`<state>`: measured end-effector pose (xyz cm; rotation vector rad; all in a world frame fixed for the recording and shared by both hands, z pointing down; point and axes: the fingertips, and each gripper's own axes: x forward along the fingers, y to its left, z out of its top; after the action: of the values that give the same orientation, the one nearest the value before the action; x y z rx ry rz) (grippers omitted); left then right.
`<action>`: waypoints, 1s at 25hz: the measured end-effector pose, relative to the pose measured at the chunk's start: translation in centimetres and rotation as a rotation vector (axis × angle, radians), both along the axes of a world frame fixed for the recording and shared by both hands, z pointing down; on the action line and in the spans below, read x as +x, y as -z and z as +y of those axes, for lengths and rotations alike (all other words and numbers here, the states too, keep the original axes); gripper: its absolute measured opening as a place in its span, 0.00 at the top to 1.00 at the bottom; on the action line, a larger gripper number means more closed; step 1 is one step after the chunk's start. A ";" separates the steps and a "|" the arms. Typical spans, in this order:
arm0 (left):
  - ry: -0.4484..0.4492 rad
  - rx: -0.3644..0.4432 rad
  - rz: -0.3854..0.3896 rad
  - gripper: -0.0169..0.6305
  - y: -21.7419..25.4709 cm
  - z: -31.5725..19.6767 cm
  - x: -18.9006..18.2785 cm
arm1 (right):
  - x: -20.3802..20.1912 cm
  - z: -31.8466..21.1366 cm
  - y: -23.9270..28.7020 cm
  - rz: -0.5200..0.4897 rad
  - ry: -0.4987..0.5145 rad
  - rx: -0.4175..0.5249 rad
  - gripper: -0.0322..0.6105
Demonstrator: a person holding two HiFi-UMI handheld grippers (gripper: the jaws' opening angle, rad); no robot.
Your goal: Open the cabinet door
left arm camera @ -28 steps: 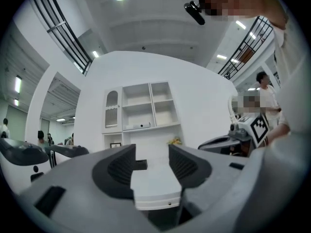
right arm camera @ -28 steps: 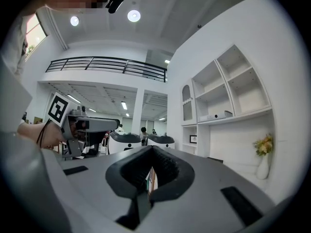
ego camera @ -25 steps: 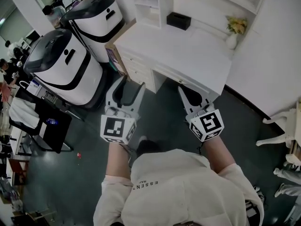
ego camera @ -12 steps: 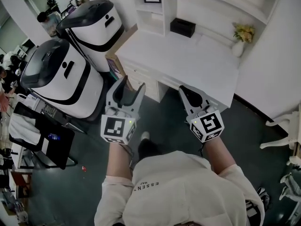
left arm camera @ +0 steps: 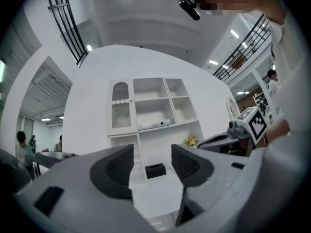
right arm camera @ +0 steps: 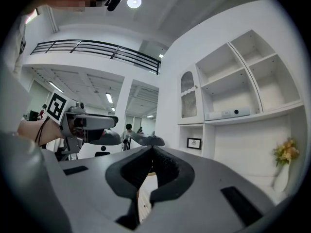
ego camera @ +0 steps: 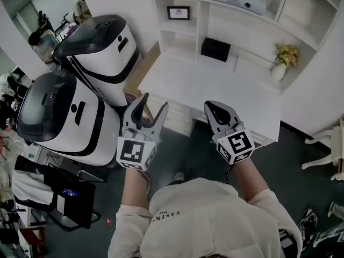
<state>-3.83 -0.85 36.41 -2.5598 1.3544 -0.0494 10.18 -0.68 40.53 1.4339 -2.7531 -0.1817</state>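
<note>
Left gripper view shows the left gripper (left arm camera: pixel 151 163) with its fingers (left arm camera: pixel 116 168) spread apart and nothing between them. Only a black box (left arm camera: pixel 155 170), well beyond, shows through the gap. In the right gripper view the right gripper (right arm camera: pixel 152 154) has its fingers (right arm camera: pixel 167 168) pressed together at the tips, clamping nothing.

Both tools are held side by side ahead of the person's chest and point forward at the furniture. Neither touches anything. Judgement: this is a carrying posture for the approach, with the left tool spread ready to take a handle and the right kept shut because it has no job yet.

Directly ahead of and below both sets of fingers lies the white bench (ego camera: pixel 226 85). The black box sits at its back and a vase of flowers (ego camera: pixel 285 61) stands beyond the right fingers. Past the bench rises the white shelf unit (left arm camera: pixel 160 106).

The cabinet door (left arm camera: pixel 120 111) is the arched, ribbed panel in the unit's upper left compartment, above and beyond the left fingers and well apart from them. It sits flush in its frame, closed. What looks like a small knob sits near its right edge, but it is too small to confirm.

Judgement: the task has not begun. The door hangs high behind the bench, so the reach must go up and over the bench top. Two white-and-black machines (ego camera: pixel 102 36) stand to the left of the left fingers, clear of that path.
</note>
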 end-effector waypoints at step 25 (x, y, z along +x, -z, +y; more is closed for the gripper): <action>-0.261 0.095 -0.027 0.63 5.8 -30.4 1.5 | 0.4 -28.8 4.7 0.051 -0.224 0.094 0.93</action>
<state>-2.31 -31.25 30.58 -2.6208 0.9781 0.0259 10.61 -29.45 35.81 1.7205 -2.5496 -0.3382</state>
